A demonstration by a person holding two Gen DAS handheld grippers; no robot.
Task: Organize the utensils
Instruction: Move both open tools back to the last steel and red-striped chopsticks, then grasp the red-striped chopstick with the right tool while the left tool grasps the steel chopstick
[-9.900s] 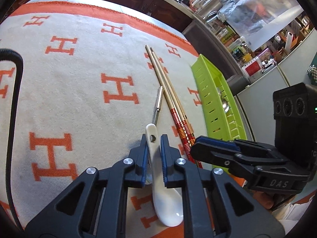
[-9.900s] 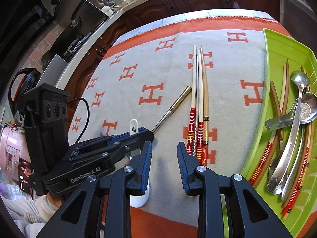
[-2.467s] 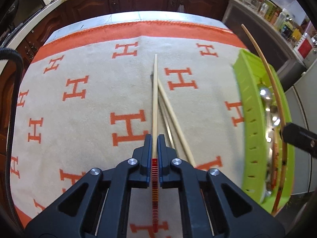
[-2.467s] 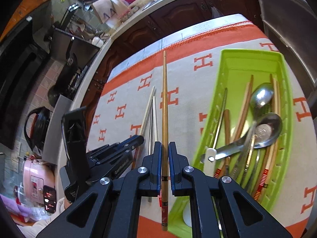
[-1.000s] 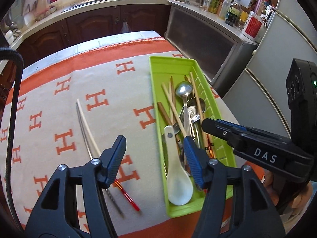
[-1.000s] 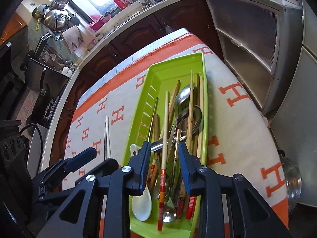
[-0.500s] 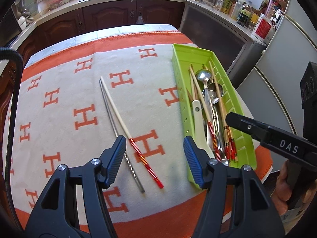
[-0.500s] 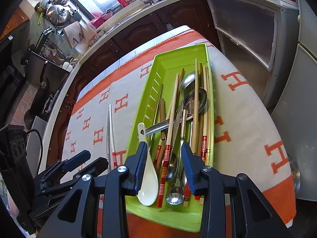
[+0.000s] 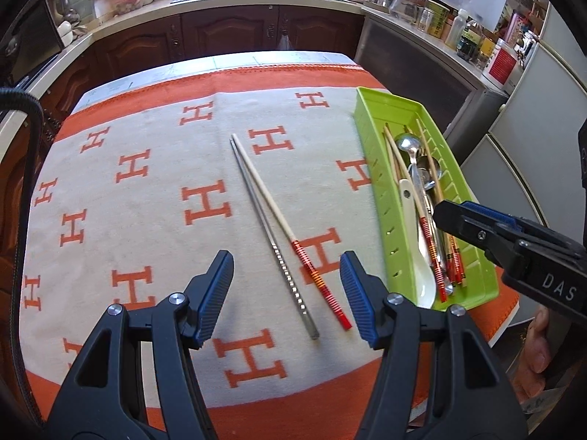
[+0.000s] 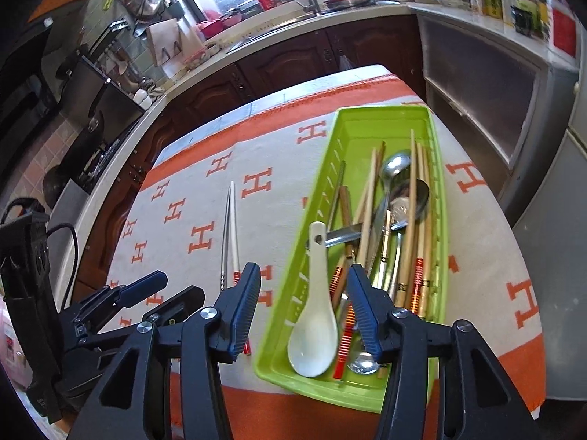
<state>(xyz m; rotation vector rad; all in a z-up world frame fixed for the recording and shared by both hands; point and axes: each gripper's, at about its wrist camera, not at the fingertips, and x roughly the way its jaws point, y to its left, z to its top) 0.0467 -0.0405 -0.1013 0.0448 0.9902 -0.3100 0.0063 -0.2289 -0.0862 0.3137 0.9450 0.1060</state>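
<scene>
Two chopsticks lie side by side on the H-patterned cloth (image 9: 146, 198): a metal chopstick (image 9: 256, 212) and a wooden chopstick (image 9: 271, 209) with red bands at its near end. My left gripper (image 9: 286, 267) hovers open and empty just above their near ends. To the right stands the green tray (image 9: 389, 227) with a white spoon (image 9: 422, 267), metal spoons and several chopsticks in it. In the right wrist view my right gripper (image 10: 303, 275) hangs over the tray's (image 10: 323, 190) near end and the white spoon (image 10: 312, 330). Its jaws are opening, with nothing gripped.
The cloth's orange border and the table's edge run close in front of both grippers. A hand (image 9: 539, 344) holds the right gripper's body at the right. Dark kitchen cabinets (image 9: 227, 36) and a cluttered counter stand behind the table. A fridge (image 9: 532, 117) is to the right.
The left gripper has swung left from the tray to over the two loose chopsticks. The right gripper's jaws have widened and it has drawn back and up from the tray.
</scene>
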